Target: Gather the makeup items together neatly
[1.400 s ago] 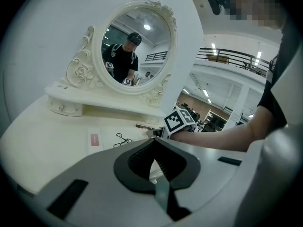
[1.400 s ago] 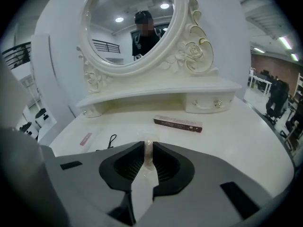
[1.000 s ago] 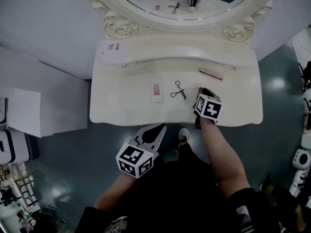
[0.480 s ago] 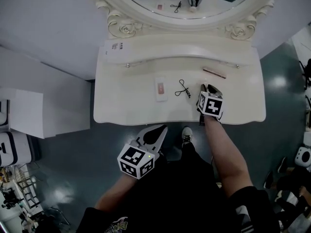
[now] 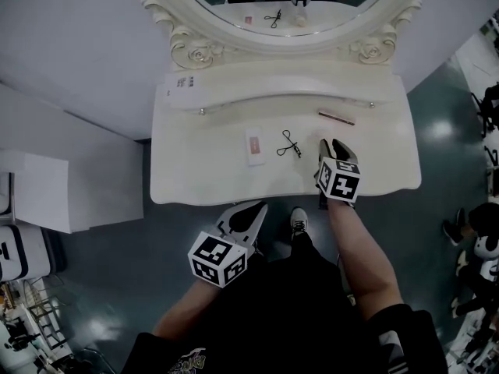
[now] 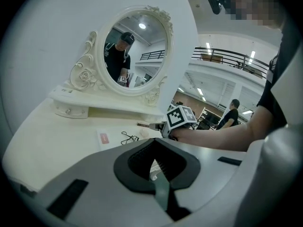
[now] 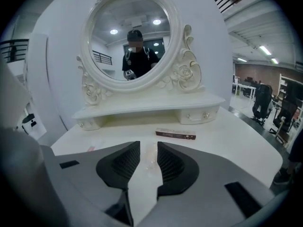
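The right gripper — jaws just opening narrowly, gripping nothing — is hovering over the tabletop; the brown stick is lying crosswise just ahead, while the closed, empty left gripper is hanging well back.

Cream-white dressing table under a matching oval mirror frame carved with rose scrolls. On it lie a black wire eyelash curler, a white flat packet with 1 red patch and a dark brown slim stick. The grey left gripper and grey right gripper have black ridged pads and cubes of black-and-white square markers. Glossy dark teal floor.
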Tool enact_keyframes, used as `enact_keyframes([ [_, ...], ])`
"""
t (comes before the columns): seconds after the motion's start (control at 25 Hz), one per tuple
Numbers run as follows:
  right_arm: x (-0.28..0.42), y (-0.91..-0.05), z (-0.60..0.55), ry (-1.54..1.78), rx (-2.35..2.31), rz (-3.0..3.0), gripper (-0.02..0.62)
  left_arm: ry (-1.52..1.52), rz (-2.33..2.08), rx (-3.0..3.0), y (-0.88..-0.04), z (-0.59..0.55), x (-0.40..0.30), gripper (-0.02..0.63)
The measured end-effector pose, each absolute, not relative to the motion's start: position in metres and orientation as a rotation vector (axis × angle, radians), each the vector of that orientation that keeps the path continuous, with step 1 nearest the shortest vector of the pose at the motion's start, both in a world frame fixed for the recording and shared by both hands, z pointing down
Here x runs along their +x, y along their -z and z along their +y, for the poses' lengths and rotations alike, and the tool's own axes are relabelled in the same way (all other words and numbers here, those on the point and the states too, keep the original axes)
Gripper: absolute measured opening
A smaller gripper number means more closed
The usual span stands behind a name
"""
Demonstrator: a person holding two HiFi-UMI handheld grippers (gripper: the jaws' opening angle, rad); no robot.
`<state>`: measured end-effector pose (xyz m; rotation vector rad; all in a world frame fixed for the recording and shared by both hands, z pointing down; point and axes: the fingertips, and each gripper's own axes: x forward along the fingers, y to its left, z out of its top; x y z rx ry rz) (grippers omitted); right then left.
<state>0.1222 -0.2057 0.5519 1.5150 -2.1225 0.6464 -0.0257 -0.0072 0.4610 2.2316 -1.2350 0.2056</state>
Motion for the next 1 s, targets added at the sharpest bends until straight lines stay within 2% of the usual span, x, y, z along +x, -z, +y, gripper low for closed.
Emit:
enact_keyframes([
  [0.08, 0.123, -0.532, -0.196, -0.615, 1.534, -2.178, 0.044, -0.199, -1.227, 2.249, -0.458, -0.008, -0.024, 0.008],
  [0.12, 0.123, -0.521, -0.191, -0.604, 1.539, -2.208, 0.032, -0.194, -1.22, 2.26, -0.456, -0.009, -0.024, 0.008],
  [0.48, 0.12, -0.452, -0.126, -0.593, 1.551, -2.37, 0.029, -0.167, -1.162, 2.34, -0.44, 0.001, -0.022, 0.008],
  [1.0, 0.101, -0.401, -0.03, -0.539, 1.583, -2.457, 0.029, -0.151, -1.064, 2.404, -0.43, 0.039, -0.032, 0.008],
])
